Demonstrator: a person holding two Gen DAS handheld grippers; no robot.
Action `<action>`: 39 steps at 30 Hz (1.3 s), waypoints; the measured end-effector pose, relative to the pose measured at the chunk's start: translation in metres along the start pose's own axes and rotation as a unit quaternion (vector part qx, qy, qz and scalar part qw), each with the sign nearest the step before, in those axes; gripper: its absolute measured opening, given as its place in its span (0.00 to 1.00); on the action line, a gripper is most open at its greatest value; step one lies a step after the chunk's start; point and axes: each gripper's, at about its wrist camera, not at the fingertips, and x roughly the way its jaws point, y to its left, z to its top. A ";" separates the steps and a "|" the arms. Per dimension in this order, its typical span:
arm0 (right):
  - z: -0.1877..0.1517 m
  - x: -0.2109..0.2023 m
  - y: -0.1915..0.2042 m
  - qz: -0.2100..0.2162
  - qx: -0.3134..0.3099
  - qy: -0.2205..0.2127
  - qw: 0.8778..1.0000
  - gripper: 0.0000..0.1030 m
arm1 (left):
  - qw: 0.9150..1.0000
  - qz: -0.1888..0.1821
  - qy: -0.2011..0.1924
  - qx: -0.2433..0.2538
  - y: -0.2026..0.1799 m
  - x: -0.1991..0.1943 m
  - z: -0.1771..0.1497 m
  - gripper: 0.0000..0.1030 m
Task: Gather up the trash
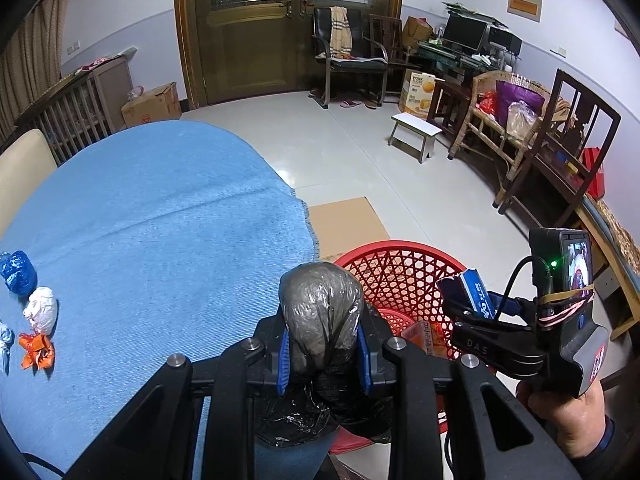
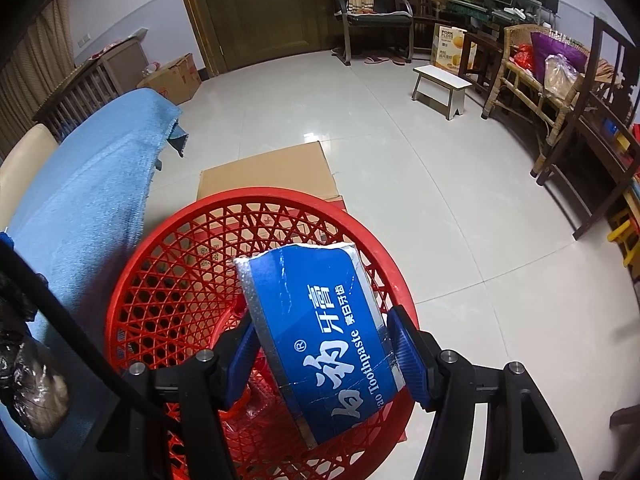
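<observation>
trash bundle (image 1: 320, 312) gripped by left tongs (image 1: 324, 360), toothpaste box (image 2: 320, 344) by right tongs (image 2: 326, 360), hiding basket (image 2: 168, 280) contents.

your left wrist view looks forward and steeply down along its fingers (image 1: 362, 354), close over the near edge of the blue-clothed bench (image 1: 160, 208), with the red basket (image 1: 396, 276) at lower right of the frame. your right wrist view sits close above that same basket (image 2: 192, 288), the bench (image 2: 92, 208) running down its left side. both share the basket, the flat cardboard (image 1: 348, 222) on the floor, and the brown door (image 2: 260, 8) at top centre.
</observation>
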 end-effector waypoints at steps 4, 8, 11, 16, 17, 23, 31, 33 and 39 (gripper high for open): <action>0.001 0.003 0.002 -0.001 -0.002 0.003 1.000 0.64 | 1.000 -0.002 0.004 0.002 -0.004 0.003 0.001 0.27; 0.003 0.008 0.002 -0.001 -0.001 0.007 1.000 0.64 | 1.000 -0.003 0.007 0.004 -0.008 0.007 0.003 0.27; 0.004 0.010 0.001 -0.001 0.000 0.009 1.000 0.64 | 1.000 -0.006 0.010 0.006 -0.008 0.010 0.004 0.27; 0.008 0.014 0.001 0.003 0.001 0.017 1.000 0.71 | 1.000 -0.008 0.012 0.009 -0.012 0.015 0.007 0.27; 0.008 0.014 0.001 0.006 0.002 0.015 1.000 0.72 | 1.000 -0.008 0.012 0.010 -0.013 0.015 0.007 0.27; 0.015 -0.006 -0.009 0.005 0.028 -0.015 0.999 0.76 | 1.000 -0.013 0.019 0.021 -0.022 0.023 0.009 0.27; 0.026 -0.043 -0.031 0.000 0.070 -0.062 0.996 0.76 | 0.995 -0.023 0.048 0.081 -0.056 0.041 0.012 0.81; 0.026 -0.051 -0.034 -0.003 0.075 -0.068 0.995 0.76 | 0.995 -0.019 0.036 0.089 -0.058 0.035 0.011 0.81; 0.026 -0.065 -0.026 0.002 0.075 -0.077 0.994 0.76 | 0.999 0.004 0.017 0.049 -0.027 0.010 0.010 0.81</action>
